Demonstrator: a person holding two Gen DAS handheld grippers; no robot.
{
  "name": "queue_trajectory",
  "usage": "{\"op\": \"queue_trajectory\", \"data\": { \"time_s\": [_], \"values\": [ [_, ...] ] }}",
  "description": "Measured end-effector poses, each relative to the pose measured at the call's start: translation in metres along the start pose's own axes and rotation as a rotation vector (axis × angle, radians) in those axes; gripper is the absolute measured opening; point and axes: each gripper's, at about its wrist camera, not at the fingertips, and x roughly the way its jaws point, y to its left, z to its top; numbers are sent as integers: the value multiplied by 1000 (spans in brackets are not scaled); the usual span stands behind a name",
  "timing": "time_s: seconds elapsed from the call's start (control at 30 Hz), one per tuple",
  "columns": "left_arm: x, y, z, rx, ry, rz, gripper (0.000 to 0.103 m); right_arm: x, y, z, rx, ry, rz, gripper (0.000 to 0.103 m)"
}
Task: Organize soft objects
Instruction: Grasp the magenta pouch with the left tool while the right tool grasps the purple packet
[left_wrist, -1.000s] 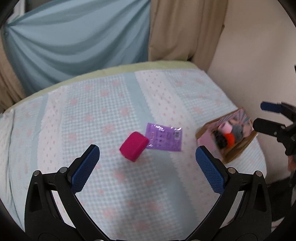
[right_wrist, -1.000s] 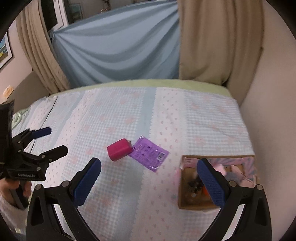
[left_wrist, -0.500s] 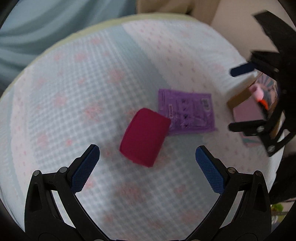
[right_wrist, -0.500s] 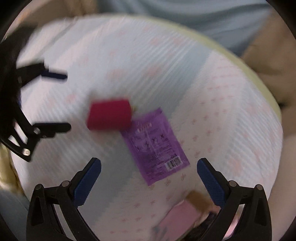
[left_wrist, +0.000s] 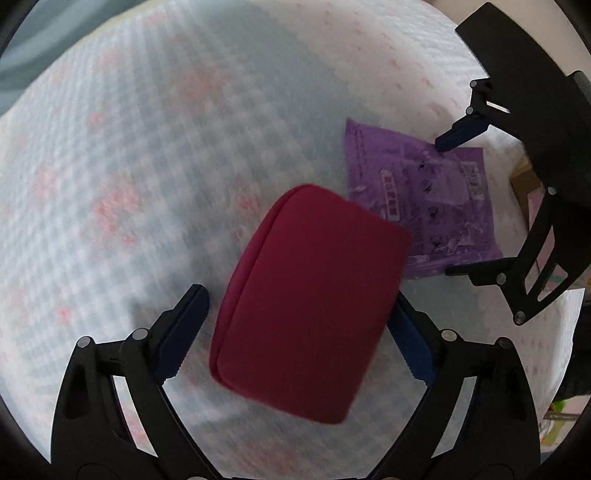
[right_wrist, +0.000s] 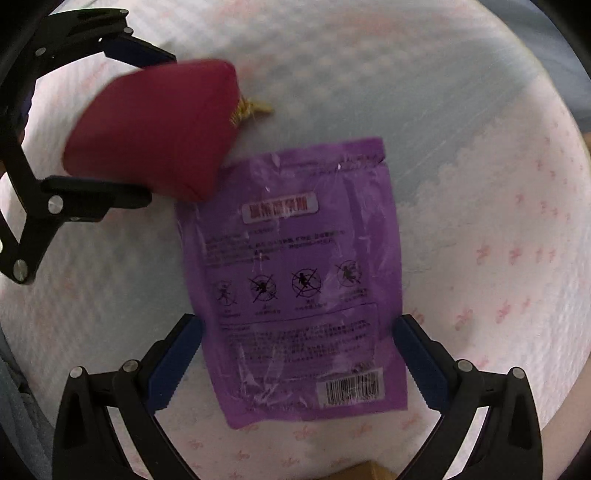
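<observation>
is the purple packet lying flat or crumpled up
Lying flat: the purple packet is spread printed-side up on the bedspread, all four edges visible.

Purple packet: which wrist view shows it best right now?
The right wrist view. There the purple packet lies flat and nearly whole between the open fingers of the right gripper, its print and barcode visible. The left wrist view shows it smaller and blurred, partly hidden behind the red pouch.

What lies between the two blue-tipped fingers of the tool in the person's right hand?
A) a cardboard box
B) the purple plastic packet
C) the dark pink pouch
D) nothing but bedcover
B: in the right wrist view, the purple packet lies flat on the bedcover between the right tool's open fingers, which flank its lower edges.
</observation>
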Motion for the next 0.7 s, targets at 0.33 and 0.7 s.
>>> {"op": "queue_trajectory", "data": {
  "time_s": [0.33,0.7],
  "values": [
    [6,-11,2,69,-23,59,65,-1,18,-11,-13,-53,-12,85],
    [-17,0,-4,-53,-41,56,47,-24,37,-28,149,-117,19,30]
  ]
}}
